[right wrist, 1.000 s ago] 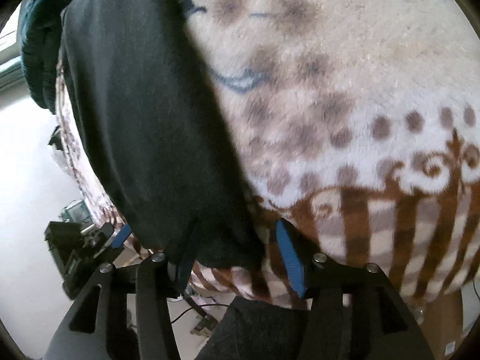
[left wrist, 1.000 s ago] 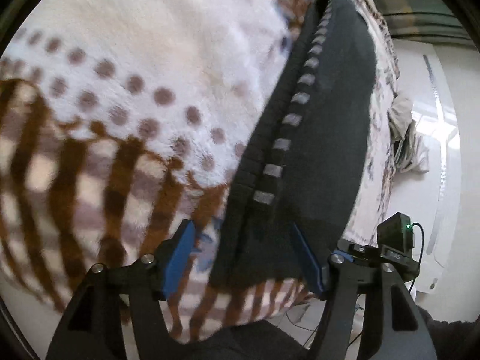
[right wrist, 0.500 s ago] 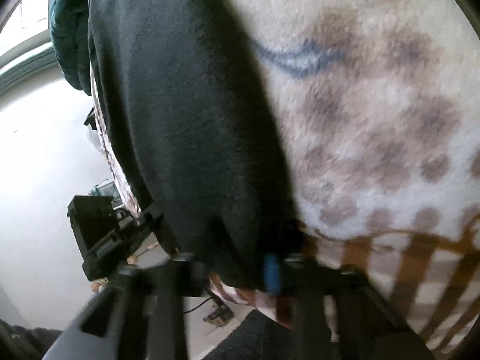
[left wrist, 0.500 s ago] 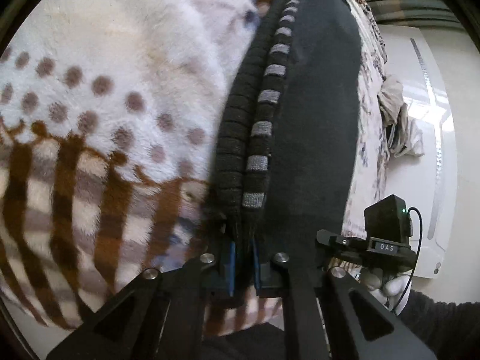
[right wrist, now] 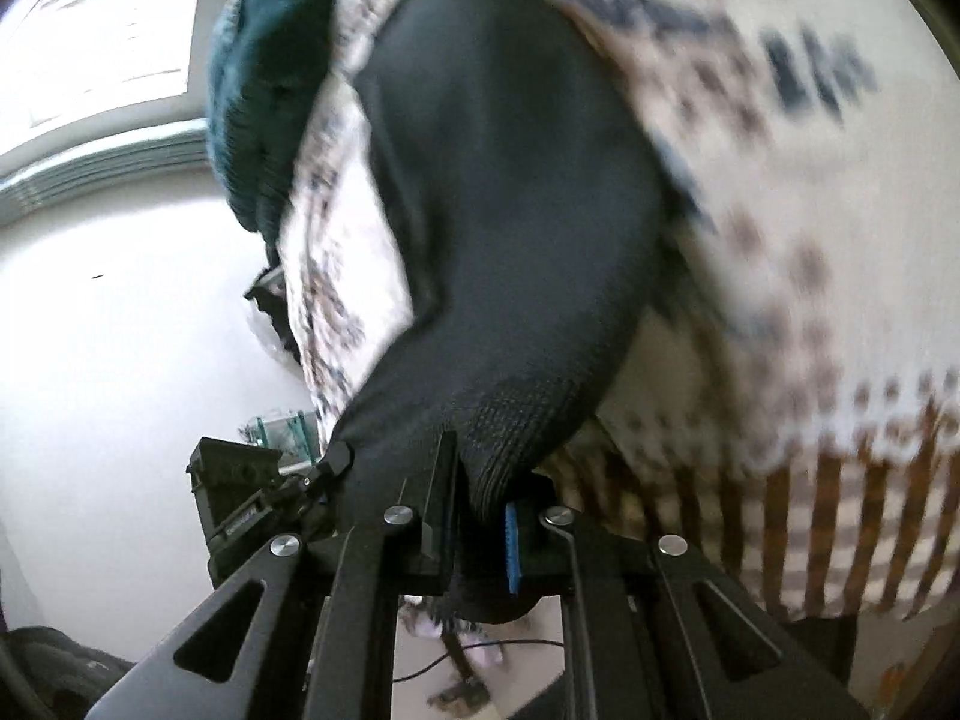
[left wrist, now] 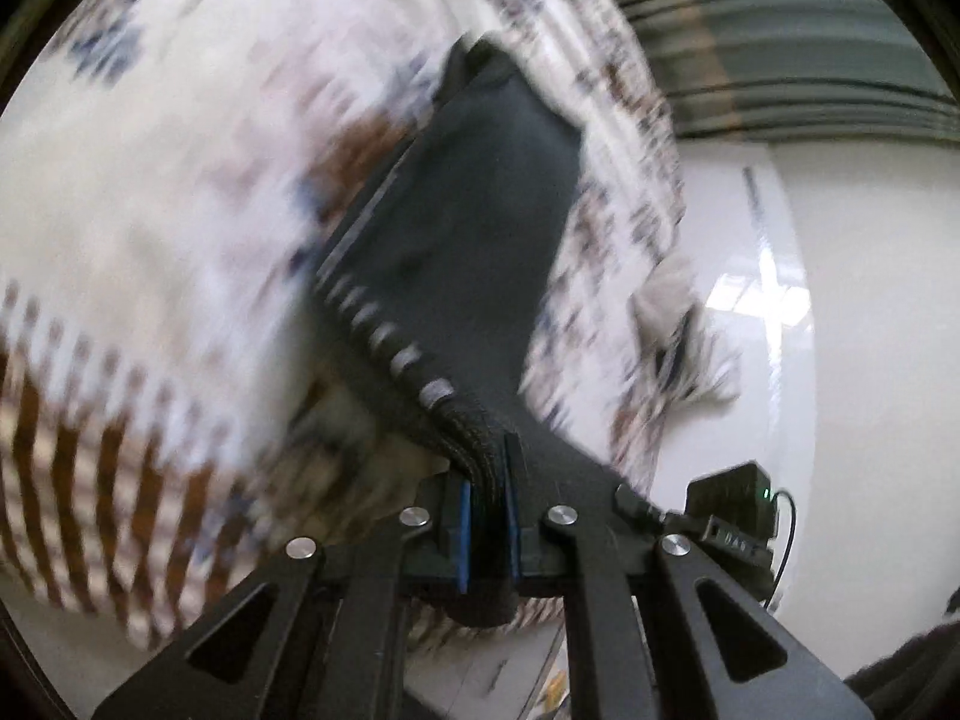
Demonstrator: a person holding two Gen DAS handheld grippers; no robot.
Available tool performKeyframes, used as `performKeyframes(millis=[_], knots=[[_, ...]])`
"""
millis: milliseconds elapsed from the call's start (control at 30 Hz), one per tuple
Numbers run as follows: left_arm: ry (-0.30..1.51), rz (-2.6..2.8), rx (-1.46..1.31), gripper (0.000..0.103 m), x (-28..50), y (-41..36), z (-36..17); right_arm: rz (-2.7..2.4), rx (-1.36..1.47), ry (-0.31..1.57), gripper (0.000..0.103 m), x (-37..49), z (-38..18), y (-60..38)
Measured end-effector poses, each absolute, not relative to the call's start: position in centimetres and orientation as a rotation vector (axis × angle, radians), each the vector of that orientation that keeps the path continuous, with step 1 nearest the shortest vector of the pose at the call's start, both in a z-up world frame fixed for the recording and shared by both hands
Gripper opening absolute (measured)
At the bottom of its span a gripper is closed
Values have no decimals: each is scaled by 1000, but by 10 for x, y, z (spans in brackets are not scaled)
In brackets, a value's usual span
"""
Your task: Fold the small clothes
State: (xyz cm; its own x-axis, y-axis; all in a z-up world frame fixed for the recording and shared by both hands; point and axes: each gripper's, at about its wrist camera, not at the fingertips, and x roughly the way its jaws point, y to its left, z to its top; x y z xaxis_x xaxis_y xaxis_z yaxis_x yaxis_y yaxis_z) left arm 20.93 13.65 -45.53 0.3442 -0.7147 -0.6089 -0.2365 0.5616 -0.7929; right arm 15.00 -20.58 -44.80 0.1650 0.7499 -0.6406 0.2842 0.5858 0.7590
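Both tools, my left tool (left wrist: 487, 513) and right tool (right wrist: 477, 531), wide open a second ago, now pinch the dark garment (left wrist: 474, 228), angled downward, its near edge lifted off the patterned blanket (left wrist: 150, 192).

A black garment (left wrist: 480, 222) with grey-dashed ribbing lies on a white blanket (left wrist: 168, 192) patterned with brown dots and stripes.

One dark garment (left wrist: 480, 228), one patterned blanket (left wrist: 150, 210), one teal cloth bundle (right wrist: 264, 72), two grippers: left gripper (left wrist: 487, 516), right gripper (right wrist: 480, 534).
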Motion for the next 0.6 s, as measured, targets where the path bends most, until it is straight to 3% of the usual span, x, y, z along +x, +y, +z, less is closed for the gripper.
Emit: performKeyframes(millis=[333,600], knots=[[1045,-419,-962,6,406,124,-433,368,845,1222,12,344,-376,-240],[1115,-428,-895,7,571,113,-486,239,810,1211,12,528,-413,-262]])
